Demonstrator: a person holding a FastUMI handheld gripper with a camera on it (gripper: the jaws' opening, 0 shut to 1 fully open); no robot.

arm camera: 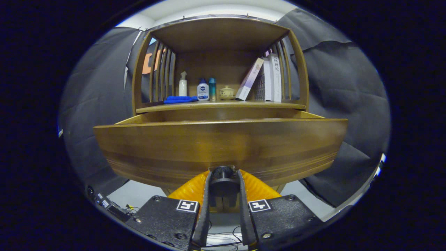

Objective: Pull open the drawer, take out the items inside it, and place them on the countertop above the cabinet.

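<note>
A wooden cabinet stands ahead with its drawer [219, 146] pulled out toward me; the wide drawer front spans most of what I see. A dark round knob [223, 174] sits low on the drawer front. My gripper [223, 179] is shut on this knob, one finger pressing on each side. The drawer's inside is hidden behind its front panel. Above it lies the countertop [223, 104], carrying a blue cloth [179, 99], a white spray bottle [183, 84], a white-and-blue bottle [203, 90], a teal tube [212, 89], a small pale pot [226, 92] and leaning books [264, 80].
Slatted wooden sides and a top board enclose the shelf space over the countertop. Black cloth hangs on both sides of the cabinet. Cables [219, 238] lie on the pale floor under the gripper.
</note>
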